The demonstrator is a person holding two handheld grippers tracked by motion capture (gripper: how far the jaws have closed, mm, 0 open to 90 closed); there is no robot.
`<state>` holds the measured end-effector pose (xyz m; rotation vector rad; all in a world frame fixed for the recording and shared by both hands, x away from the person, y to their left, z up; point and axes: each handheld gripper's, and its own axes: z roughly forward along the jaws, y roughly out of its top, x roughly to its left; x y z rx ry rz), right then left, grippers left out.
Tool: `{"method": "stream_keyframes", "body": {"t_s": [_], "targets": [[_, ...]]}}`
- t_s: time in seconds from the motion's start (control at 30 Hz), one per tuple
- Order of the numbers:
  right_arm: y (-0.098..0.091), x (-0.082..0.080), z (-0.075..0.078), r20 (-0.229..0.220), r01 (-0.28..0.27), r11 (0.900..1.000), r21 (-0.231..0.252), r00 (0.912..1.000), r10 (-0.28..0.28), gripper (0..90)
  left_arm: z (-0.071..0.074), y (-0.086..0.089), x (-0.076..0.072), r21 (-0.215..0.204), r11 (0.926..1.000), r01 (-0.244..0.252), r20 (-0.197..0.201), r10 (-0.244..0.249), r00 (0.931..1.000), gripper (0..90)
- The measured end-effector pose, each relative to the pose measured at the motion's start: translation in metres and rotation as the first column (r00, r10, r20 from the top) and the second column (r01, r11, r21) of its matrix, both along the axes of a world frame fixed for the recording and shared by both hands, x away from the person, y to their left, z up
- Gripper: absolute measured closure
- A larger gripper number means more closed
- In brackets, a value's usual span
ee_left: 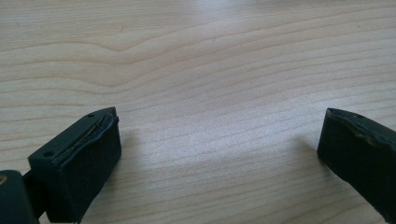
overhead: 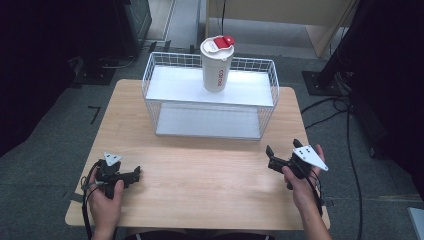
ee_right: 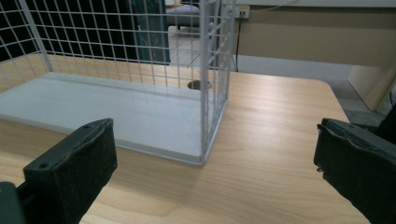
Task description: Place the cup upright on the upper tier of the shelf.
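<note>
One cup [overhead: 217, 64], one rack [overhead: 210, 97], two grippers

Grey carpet floor [overhead: 45, 135] with black cables [overhead: 320, 107] surrounds the wooden table [overhead: 200, 185]

Cup [overhead: 217, 64] lettering too small

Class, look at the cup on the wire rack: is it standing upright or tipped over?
Upright. The cup stands on its base on the rack's top shelf, its red-flapped lid facing up.
</note>
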<state>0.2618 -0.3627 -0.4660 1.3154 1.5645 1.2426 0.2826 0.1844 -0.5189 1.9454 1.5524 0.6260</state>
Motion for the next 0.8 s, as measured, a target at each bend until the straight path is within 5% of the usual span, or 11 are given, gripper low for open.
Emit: {"method": "stream_keyframes", "body": {"t_s": [0.8], "targets": [[-0.049, -0.04, -0.03, -0.077, 0.097, 0.9953, 0.001, 0.9924, -0.097, 0.0, 0.0, 0.0, 0.0, 0.0, 1.0, 0.0, 0.0, 0.0, 1.0, 0.0]]}}
